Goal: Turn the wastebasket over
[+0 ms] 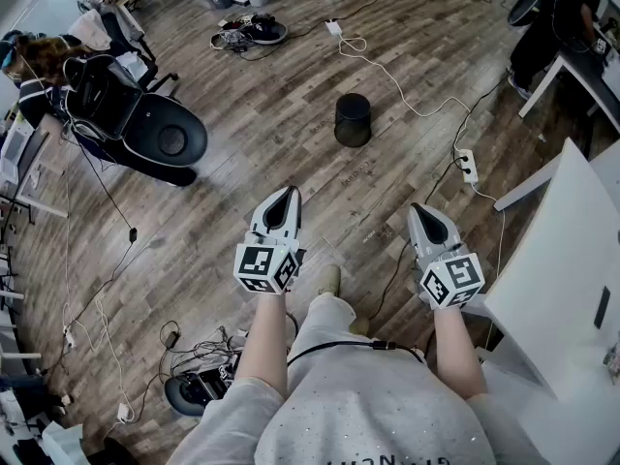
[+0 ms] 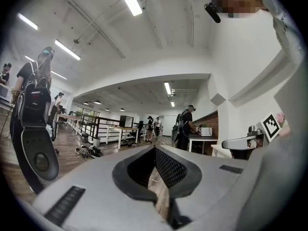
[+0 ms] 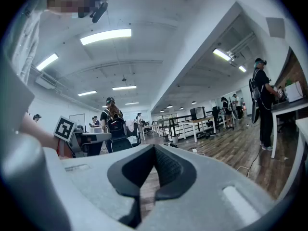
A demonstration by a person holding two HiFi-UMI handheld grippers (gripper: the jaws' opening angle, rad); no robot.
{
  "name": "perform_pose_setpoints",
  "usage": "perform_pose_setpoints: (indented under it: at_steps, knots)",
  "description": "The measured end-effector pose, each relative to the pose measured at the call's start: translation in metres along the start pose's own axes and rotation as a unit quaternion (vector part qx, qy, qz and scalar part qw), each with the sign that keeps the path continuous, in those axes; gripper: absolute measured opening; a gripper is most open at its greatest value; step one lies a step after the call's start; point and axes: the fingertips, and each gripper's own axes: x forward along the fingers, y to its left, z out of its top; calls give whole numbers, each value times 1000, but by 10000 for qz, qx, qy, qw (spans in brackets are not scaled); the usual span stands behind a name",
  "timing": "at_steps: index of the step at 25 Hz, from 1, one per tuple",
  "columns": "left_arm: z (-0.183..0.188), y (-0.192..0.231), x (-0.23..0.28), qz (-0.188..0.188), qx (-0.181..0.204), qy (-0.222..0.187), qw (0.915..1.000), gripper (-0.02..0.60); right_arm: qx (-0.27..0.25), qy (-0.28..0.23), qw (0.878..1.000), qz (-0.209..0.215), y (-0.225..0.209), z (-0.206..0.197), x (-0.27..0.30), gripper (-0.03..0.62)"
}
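The wastebasket is a small black round bin standing on the wood floor, well ahead of both grippers; whether its open end faces up I cannot tell. My left gripper is held level and shut, with nothing between its jaws. My right gripper is level beside it, also shut and empty. In the left gripper view the left gripper has its dark pads closed together, and in the right gripper view the right gripper shows the same. Neither gripper view shows the bin.
A white table stands close at the right. A power strip and white cables run across the floor near the bin. A black chair is at the left, shoes lie beyond, and a person stands at the far right.
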Motion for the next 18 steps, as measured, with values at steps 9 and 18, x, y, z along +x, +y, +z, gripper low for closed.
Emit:
perform_pose_setpoints:
  at_steps: [9, 18]
  knots:
    - [-7, 9, 10, -30, -316, -161, 9994, -2, 36, 121, 9999, 55, -7, -10, 8, -2]
    - [-30, 44, 93, -359, -464, 261, 9979, 175, 329, 315, 9989, -103, -55, -18, 70, 72]
